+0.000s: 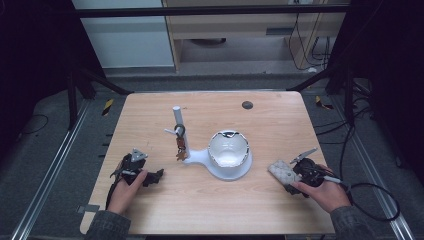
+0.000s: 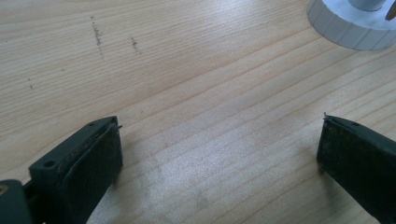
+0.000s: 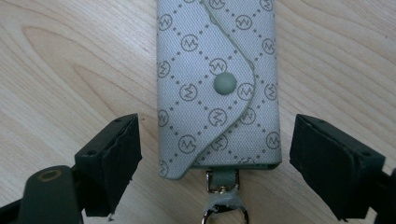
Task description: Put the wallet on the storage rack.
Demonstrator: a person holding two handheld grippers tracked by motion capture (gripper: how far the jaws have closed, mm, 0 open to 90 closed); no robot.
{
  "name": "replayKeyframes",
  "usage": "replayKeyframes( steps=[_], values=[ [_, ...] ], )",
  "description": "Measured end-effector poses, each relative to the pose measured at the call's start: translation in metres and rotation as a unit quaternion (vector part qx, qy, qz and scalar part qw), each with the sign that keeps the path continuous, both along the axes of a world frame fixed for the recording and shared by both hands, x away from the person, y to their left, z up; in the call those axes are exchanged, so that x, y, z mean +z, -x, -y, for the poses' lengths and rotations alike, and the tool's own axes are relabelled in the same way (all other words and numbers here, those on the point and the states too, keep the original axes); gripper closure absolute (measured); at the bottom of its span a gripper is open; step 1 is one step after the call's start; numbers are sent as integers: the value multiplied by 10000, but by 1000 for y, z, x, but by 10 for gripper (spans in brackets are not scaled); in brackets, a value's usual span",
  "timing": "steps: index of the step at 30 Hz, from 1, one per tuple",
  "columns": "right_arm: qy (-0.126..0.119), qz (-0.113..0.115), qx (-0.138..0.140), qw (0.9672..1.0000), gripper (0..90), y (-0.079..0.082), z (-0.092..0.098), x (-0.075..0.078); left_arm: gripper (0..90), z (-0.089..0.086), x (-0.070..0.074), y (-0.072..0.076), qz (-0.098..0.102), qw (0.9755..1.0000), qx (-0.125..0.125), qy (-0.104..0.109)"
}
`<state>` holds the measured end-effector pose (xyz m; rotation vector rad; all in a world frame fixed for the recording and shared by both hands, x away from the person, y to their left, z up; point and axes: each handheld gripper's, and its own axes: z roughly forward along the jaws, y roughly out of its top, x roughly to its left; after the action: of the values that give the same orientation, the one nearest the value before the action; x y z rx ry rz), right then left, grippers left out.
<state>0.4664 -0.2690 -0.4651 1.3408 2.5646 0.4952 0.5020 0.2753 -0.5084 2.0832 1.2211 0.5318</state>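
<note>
Jaws of my right gripper (image 3: 215, 161) straddle the key pouch (image 3: 218, 88) without touching it; left gripper (image 2: 219, 158) gapes over bare table (image 2: 196, 93); high view adds the white stand (image 1: 220, 160).

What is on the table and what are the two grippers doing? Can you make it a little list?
table: light wood
key pouch: grey, patterned, snap shut, flat on the table
right gripper: jaws either side of the pouch, gaps on both sides, not gripping yet
left gripper: open over bare wood, nothing between the jaws
stand: white, round base with an upright post, mid-table
bowl: white, on the stand's base
keys: hanging from the post
</note>
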Motion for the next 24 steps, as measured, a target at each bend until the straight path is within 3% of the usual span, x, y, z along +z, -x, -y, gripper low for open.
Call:
replayKeyframes(
  steps=[4, 12, 24],
  values=[
    [-22, -62, 23, 10000, 183, -1, 1, -1, 0, 0, 0, 0, 0, 10000, -3, -1],
    [97, -399, 1, 9992, 185, -8, -1, 1, 0, 0, 0, 0, 0, 10000, -6, 0],
    [153, -555, 42, 9983, 242, -12, 0, -6, 0, 0, 0, 0, 5, 10000, -14, 0]
  ],
)
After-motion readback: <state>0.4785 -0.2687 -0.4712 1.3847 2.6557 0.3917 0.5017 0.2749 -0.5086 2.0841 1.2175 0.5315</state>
